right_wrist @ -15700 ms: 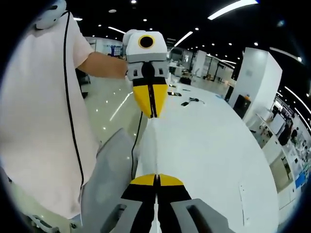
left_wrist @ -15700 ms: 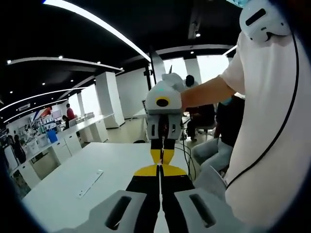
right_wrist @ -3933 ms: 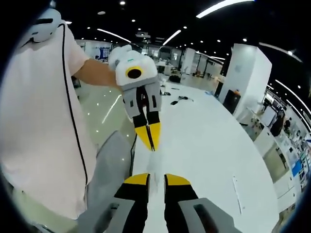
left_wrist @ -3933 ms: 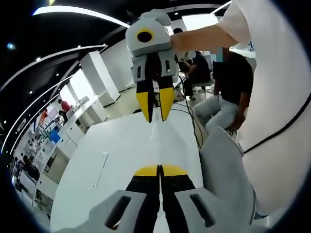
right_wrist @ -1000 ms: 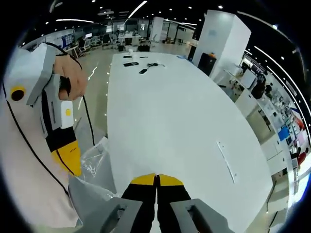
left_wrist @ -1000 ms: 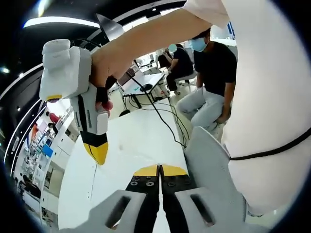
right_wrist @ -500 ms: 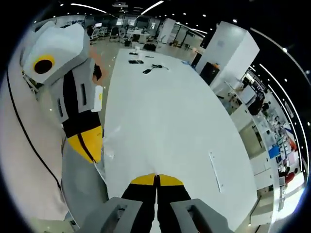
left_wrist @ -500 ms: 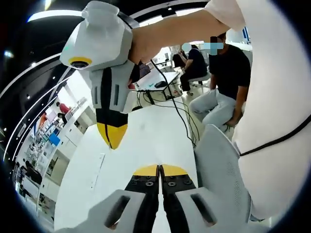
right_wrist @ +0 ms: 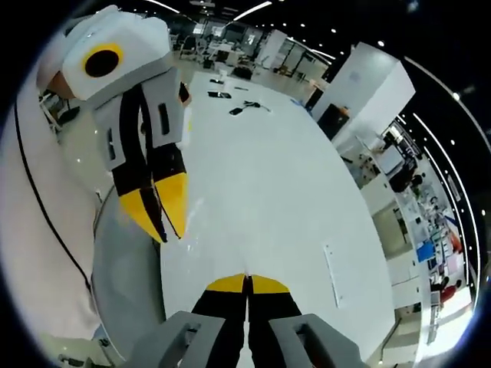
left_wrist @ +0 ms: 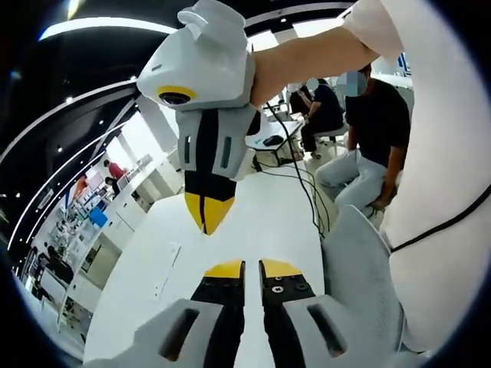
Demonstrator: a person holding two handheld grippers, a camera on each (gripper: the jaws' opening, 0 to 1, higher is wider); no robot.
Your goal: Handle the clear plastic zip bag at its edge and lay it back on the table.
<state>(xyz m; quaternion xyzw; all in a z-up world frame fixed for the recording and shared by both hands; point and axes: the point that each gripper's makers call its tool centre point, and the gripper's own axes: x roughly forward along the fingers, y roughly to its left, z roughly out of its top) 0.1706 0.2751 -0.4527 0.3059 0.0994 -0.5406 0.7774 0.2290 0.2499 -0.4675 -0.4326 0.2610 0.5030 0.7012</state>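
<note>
Presently: left tool (left_wrist: 245, 270), lower centre of the left gripper view, with jaws slightly parted, a narrow dark slot between the yellow tips, nothing seen in it. Right tool (right_wrist: 247, 284), bottom centre of the right gripper view, with yellow tips pressed together, contents not discernible. Both held tip toward tip above the white tabletop (right_wrist: 261, 192), close but apart — likely posed for a release or re-grip at the bag's edge. As for the clear plastic zip bag — not made out against the white surface, location undetermined. Also a grey chair back (left_wrist: 357, 268), lower right of the left gripper view.
</note>
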